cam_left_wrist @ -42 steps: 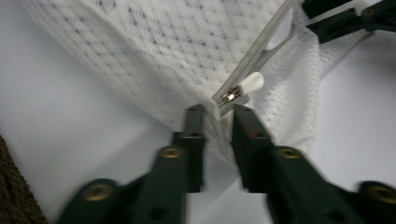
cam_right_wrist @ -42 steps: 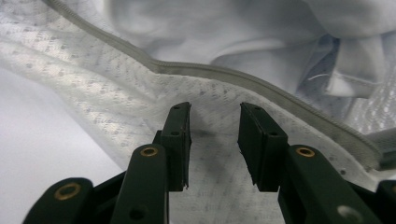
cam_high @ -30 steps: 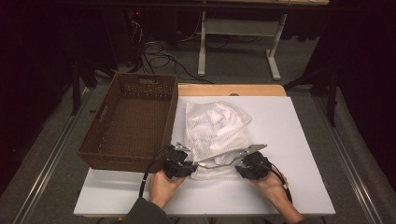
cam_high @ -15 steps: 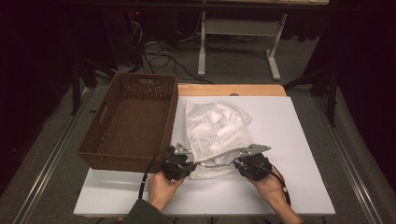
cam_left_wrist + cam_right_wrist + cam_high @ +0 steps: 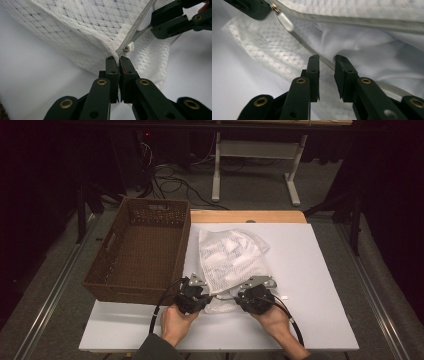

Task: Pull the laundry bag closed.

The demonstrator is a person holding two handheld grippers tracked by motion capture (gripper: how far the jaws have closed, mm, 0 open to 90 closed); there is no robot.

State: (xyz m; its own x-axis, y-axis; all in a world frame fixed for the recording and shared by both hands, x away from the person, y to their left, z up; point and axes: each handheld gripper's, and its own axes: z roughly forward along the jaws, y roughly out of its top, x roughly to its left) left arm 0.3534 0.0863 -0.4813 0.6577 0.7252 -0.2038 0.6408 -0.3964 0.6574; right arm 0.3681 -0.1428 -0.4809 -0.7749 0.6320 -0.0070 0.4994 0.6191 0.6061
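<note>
A white mesh zip bag lies on the white table, its near end lifted between my two grippers. My left gripper is shut on the bag's corner, pinching the end of the zip just below the small white pull. My right gripper faces it from the right. Its jaws have just been closing, and the lower zip band runs through the gap between them with space on both sides. White cloth shows inside the opened bag.
A brown wicker basket stands empty at the left, touching the table's left part. Bare tabletop stretches to the right of the bag. A wooden board edge runs along the far side, with floor cables and a desk frame beyond.
My right gripper has shifted left toward the left gripper and the bag's near end. The bag's near edge is pulled up tighter between them. The left gripper has stayed put.
</note>
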